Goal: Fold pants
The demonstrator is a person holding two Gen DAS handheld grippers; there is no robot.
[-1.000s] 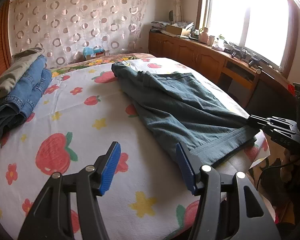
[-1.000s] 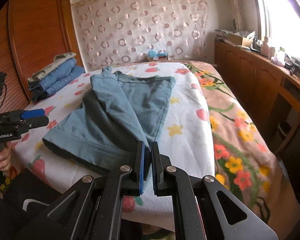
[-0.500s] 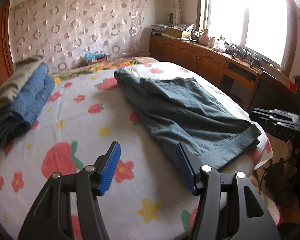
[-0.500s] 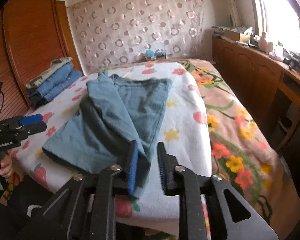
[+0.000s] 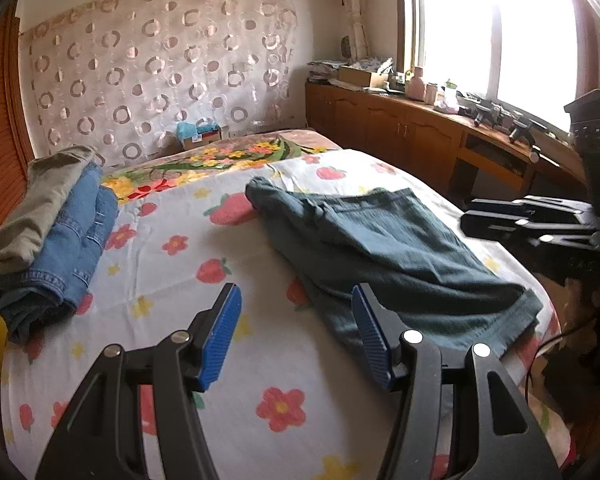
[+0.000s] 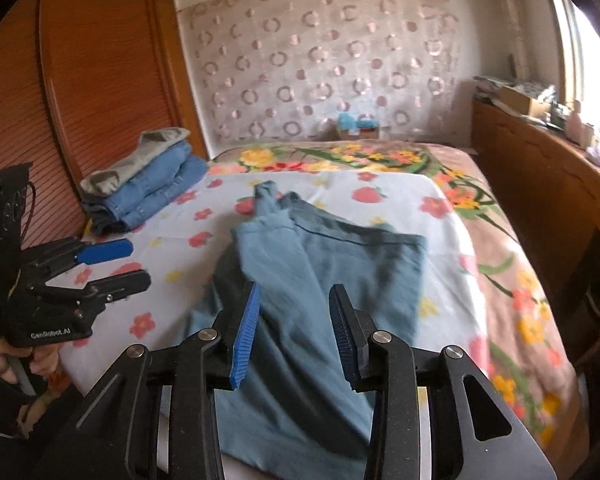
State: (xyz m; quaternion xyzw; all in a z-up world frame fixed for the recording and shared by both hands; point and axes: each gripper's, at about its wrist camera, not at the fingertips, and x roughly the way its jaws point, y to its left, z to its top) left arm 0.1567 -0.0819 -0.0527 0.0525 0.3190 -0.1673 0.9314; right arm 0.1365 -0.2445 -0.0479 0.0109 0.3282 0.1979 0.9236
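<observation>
Item: pants, teal-green, one pair. Location: on the bed, over its fruit-and-flower sheet, running from the near edge at 6 o'clock toward 12 o'clock in the right wrist view; in the left wrist view they lie from centre out to 4 o'clock.

Condition: already doubled lengthwise, one leg laid over the other, the upper layer skewed so a darker under-layer shows at 9 o'clock. A narrow end bunches up at the far tip; a straight seamed edge runs along 2 o'clock. Cloth is soft and lightly creased. Judged part-folded, with the crosswise fold not yet made.

Item: right gripper. Jaws opening; the cloth lies beneath and beyond the blue pads, not pinched. Probably poised above the near end because the lengthwise fold is set down.

Item: left gripper. Jaws parted, nothing between them, over bare sheet just beside the pants' edge at 3 o'clock; likely waiting for the next hold.

Item: folded stack, denim under a grey-green piece, at 9 o'clock, well apart; presumably finished work.
</observation>
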